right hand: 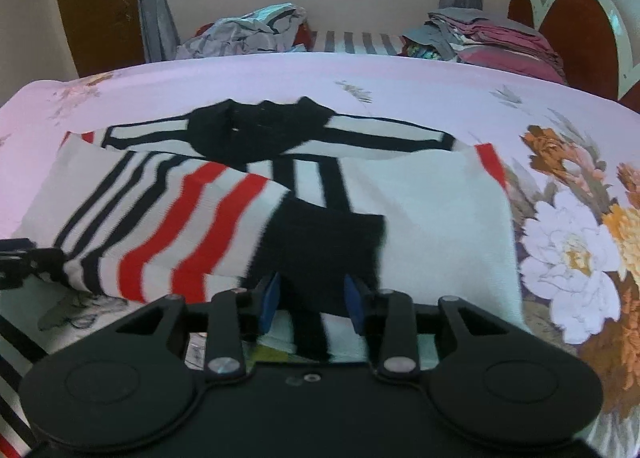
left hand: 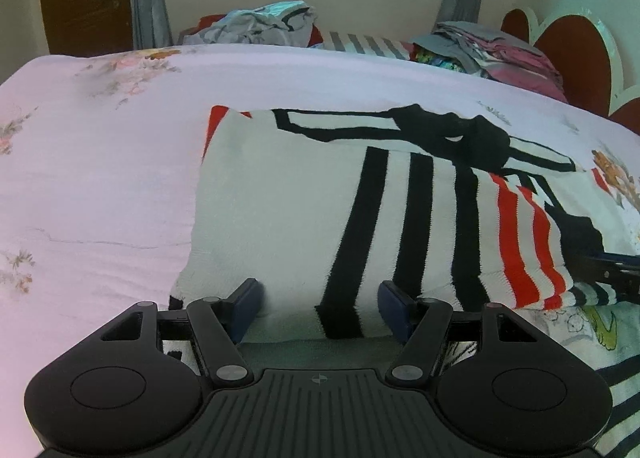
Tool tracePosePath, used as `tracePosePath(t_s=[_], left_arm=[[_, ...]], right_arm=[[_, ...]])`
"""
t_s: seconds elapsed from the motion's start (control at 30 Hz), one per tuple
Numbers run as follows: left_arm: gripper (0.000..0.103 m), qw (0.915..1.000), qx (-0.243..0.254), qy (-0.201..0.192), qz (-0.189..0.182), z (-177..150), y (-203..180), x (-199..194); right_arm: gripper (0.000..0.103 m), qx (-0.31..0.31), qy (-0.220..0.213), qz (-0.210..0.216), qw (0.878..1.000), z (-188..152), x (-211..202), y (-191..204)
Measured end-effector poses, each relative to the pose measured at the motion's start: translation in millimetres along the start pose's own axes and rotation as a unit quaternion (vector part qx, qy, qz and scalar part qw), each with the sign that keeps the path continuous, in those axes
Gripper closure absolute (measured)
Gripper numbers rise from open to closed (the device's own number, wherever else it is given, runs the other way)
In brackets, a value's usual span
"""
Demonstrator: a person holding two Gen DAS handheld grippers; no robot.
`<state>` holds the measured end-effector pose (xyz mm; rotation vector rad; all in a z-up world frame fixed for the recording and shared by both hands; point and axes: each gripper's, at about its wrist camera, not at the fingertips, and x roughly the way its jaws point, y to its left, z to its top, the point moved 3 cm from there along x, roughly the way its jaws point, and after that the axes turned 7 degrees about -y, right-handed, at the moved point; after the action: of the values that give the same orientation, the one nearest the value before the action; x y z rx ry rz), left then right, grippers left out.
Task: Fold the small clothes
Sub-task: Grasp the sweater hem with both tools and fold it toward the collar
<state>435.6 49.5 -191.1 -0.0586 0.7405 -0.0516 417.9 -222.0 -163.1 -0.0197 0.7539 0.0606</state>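
Observation:
A small white knit sweater with black and red stripes and a black collar lies on the pink floral bed sheet. One sleeve is folded across its front, black cuff toward me. My left gripper is open, its blue pads either side of the sweater's near hem. My right gripper is open, its pads either side of the black cuff and the hem under it. The sweater shows in the right wrist view too. The right gripper's tip shows at the right edge of the left view.
A crumpled pile of grey clothes and a folded stack of grey and pink clothes sit at the bed's far edge. A red and white headboard stands at the right. A window with curtains is behind.

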Motion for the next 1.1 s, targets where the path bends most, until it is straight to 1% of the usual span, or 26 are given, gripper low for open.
tracePosePath(t_s=[0.1, 0.17, 0.27, 0.37, 0.5, 0.6, 0.7, 0.77, 0.87, 1.0, 1.1], left_arm=[[0.038, 0.9999, -0.007, -0.005, 0.007, 3, -5, -8], [0.038, 0.9999, -0.008, -0.011, -0.005, 6, -13, -16], [0.038, 0.9997, 0.005, -0.015, -0.019, 6, -28, -27], [0.038, 0.9993, 0.006, -0.004, -0.035, 0, -43, -32], [0.038, 0.9989, 0.02, 0.009, -0.042, -14, -58, -34], [0.038, 0.9986, 0.031, 0.021, -0.036, -25, -64, -32], [0.038, 0.9979, 0.054, 0.028, -0.024, -38, -67, -32], [0.038, 0.9973, 0.067, 0.024, -0.016, -42, -67, -37], [0.038, 0.9973, 0.068, 0.026, -0.007, -45, -65, -43], [0.038, 0.9972, 0.07, 0.025, 0.008, -49, -65, -49], [0.038, 0.9971, 0.07, 0.023, 0.018, -51, -68, -54]], right_arm=[[0.067, 0.002, 0.001, -0.005, 1.0, 2, -4, 0], [0.068, 0.006, -0.008, 0.01, 1.0, 4, -12, 3], [0.068, 0.001, -0.013, 0.03, 0.999, 3, -22, 13], [0.068, -0.001, -0.012, 0.051, 0.999, 0, -30, 24], [0.068, -0.011, -0.002, 0.072, 0.997, -12, -37, 38], [0.068, -0.025, 0.013, 0.074, 0.997, -26, -37, 42], [0.068, -0.035, 0.026, 0.07, 0.997, -40, -37, 35], [0.068, -0.05, 0.023, 0.061, 0.997, -46, -41, 29], [0.066, -0.065, 0.021, 0.04, 0.997, -54, -49, 13], [0.065, -0.042, 0.025, 0.029, 0.998, -59, -58, -11], [0.064, -0.029, 0.019, 0.043, 0.998, -61, -69, -15]])
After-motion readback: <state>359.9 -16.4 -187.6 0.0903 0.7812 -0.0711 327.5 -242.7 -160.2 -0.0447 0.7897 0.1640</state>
